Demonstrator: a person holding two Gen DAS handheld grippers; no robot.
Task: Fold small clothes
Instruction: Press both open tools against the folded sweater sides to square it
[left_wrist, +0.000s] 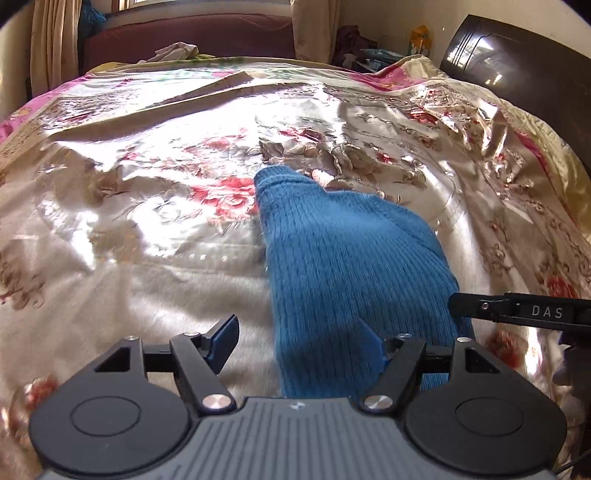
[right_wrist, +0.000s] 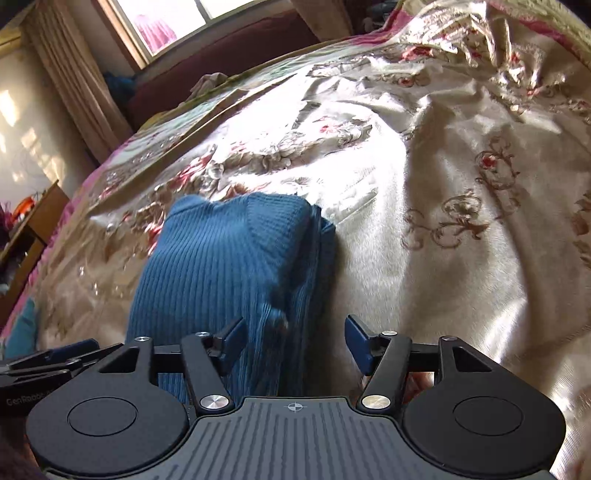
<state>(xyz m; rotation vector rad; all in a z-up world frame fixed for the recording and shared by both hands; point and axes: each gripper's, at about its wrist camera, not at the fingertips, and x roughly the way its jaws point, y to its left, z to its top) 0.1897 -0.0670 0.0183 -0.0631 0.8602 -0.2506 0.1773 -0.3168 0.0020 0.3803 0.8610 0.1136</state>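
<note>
My left tool (left_wrist: 299, 345) sits at the bottom of its frame, wide open and holding nothing. The blue knit garment (left_wrist: 343, 254) lies folded on the floral bed cover (left_wrist: 147, 221), running centre to lower right. My right tool (right_wrist: 293, 341) is also spread open and empty over the garment's right edge.

R gripper (right_wrist: 295, 341) jaws apart, over blue knit (right_wrist: 221, 266), floral bedspread (right_wrist: 443, 184)

Both wrist views close above bed, facing forward; share blue knit (left_wrist: 351, 258) (right_wrist: 221, 258).
</note>
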